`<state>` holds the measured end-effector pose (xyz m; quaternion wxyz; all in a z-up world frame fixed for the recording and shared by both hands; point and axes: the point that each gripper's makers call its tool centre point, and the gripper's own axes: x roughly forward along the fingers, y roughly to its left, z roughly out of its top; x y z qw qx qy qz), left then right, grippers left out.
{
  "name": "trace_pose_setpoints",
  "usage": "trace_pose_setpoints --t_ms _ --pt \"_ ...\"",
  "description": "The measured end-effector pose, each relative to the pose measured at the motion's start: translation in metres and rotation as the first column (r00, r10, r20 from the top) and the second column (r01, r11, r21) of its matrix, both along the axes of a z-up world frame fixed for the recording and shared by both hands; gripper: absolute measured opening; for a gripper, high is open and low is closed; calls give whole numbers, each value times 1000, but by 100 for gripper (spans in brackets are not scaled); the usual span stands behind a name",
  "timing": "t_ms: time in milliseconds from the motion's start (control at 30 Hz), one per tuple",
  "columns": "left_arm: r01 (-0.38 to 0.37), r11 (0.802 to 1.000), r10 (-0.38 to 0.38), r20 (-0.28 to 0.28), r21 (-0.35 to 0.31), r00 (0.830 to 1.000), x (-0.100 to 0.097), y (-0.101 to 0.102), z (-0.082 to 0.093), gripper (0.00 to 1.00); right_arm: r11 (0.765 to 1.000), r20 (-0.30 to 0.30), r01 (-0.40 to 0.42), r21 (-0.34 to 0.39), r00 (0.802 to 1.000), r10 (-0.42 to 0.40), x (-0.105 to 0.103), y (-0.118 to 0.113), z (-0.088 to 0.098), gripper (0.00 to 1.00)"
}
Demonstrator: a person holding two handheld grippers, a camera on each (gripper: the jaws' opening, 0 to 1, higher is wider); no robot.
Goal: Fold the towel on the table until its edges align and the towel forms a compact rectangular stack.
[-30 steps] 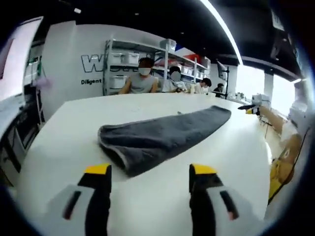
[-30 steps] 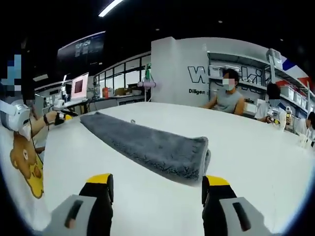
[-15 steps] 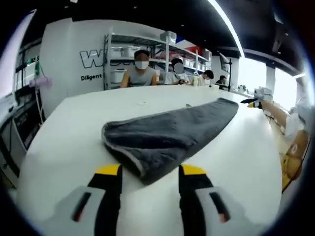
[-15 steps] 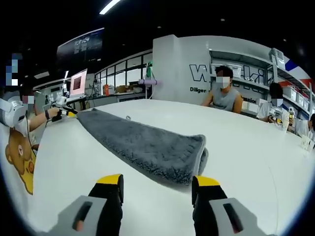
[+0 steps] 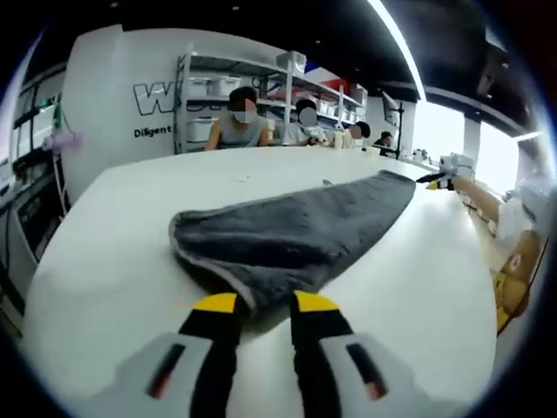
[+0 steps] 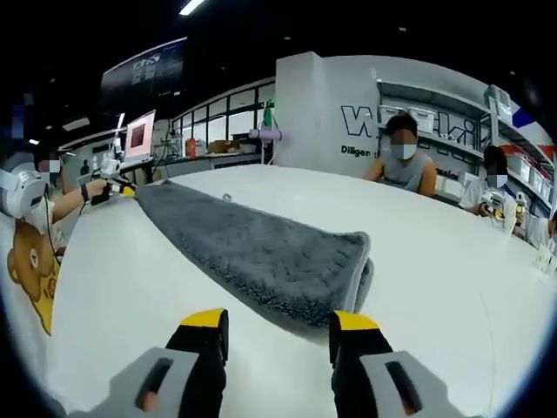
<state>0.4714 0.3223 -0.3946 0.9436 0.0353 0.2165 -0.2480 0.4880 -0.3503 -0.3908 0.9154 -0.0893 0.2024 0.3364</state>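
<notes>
Item: dark grey terry towel (image 5: 296, 235), folded lengthwise into a long strip, lying flat on the white round-edged bench (image 5: 113, 226). One short end points at each camera, so each gripper faces an end of the strip, a placing that suits bringing the ends together for the next fold.

Left gripper (image 5: 264, 305): yellow-tipped fingers narrowed to a small gap, with the towel's near corner between the tips; whether they already pinch the cloth cannot be told. In the left gripper view the near end shows a pale hem where the layers overlap.

Right gripper (image 6: 278, 320): fingers partly spread, the tips at the towel's (image 6: 261, 257) folded near edge, low over the bench (image 6: 452, 279); nothing is held between them as far as can be judged.

Surroundings: seated people (image 6: 402, 161) at the far side of the bench; metal shelving with white bins (image 5: 218, 100) against a white wall with dark lettering; a screen with a pink picture (image 6: 139, 139) beyond the bench. A small pale speck lies on the bench past the towel. Nothing stands between either gripper and its end of the towel.
</notes>
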Motion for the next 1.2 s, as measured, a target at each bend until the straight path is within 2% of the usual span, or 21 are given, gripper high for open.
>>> trace_pose_setpoints --t_ms 167,233,333,433,567,733,900,1200 --pt "-3 1000 3 -3 -5 1000 0 1 -1 18 1000 9 26 4 1000 -26 6 -6 2 46" --pt "0 1000 0 -5 -1 1000 0 1 -2 17 998 30 55 12 998 -56 11 -13 5 46" --pt "2 1000 -2 -4 3 1000 -1 1 -1 15 996 34 84 33 996 -85 17 -20 8 41" --pt "0 1000 0 -3 6 1000 -2 1 -1 13 996 25 93 -5 995 -93 21 -23 0 37" --pt "4 1000 -4 -6 9 1000 -3 1 -1 10 996 2 90 -21 996 -90 26 -25 -9 32" --pt "5 1000 -5 -8 13 1000 -5 1 -1 8 995 -4 99 -26 995 -99 31 -28 -14 23" --pt "4 999 -3 -10 49 1000 -6 3 -2 8 993 16 112 -36 994 -111 34 -34 -13 11" --pt "-43 997 42 15 70 999 -6 16 8 7 990 43 139 -32 990 -138 34 -42 -7 7"
